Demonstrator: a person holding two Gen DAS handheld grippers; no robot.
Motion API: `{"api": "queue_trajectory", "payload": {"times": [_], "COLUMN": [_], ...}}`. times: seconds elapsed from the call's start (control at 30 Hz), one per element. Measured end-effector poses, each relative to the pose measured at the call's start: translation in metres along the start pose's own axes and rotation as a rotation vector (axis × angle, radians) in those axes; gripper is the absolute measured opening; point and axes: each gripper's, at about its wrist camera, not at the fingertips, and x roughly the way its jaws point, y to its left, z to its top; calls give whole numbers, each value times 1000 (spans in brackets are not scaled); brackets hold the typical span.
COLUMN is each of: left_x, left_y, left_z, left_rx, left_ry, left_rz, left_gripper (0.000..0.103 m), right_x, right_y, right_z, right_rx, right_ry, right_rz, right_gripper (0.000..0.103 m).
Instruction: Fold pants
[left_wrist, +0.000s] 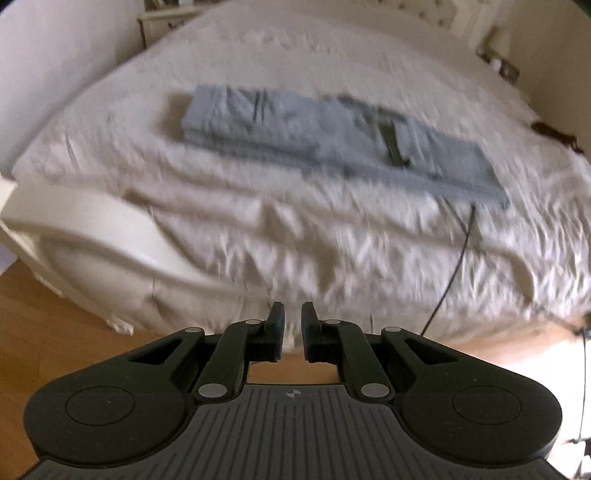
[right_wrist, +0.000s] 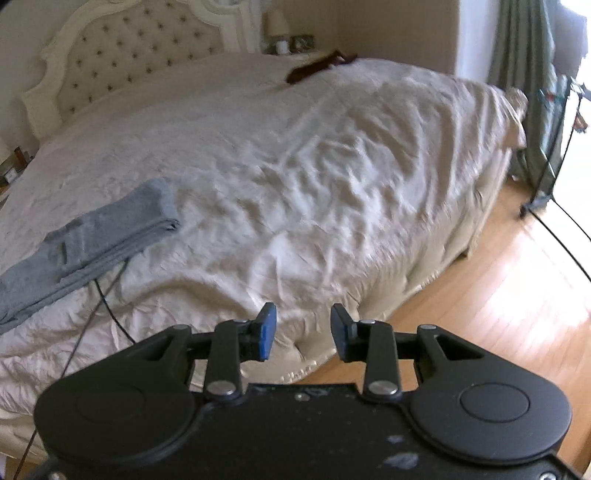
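Note:
Grey-blue pants (left_wrist: 332, 144) lie folded lengthwise in a long strip on the white bed (left_wrist: 295, 236), with a dark waistband detail showing. In the right wrist view the pants (right_wrist: 85, 240) lie at the left edge. My left gripper (left_wrist: 293, 325) is empty, back from the bed's near edge above the floor, its jaws standing a small gap apart. My right gripper (right_wrist: 303, 325) is open and empty, also back from the bed edge, well right of the pants.
A thin black cable (left_wrist: 454, 266) runs from the pants over the bed edge. A dark brown item (right_wrist: 317, 66) lies near the far side. A tufted headboard (right_wrist: 122, 59), a nightstand (right_wrist: 291, 44), green curtains (right_wrist: 532, 92) and wood floor (right_wrist: 498, 295) surround the bed.

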Motion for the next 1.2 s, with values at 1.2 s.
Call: {"api": "queue_trajectory", "payload": {"times": [1.2], "left_x": [124], "left_y": [-17], "left_z": [164], "left_rx": [-151], "left_ry": [45], "left_rz": [215], "left_gripper": [11], "right_x": [231], "right_y": [386], "right_z": [20], "right_rx": [-858], "right_ry": [357], "right_rz": [664], "right_gripper": [36]}}
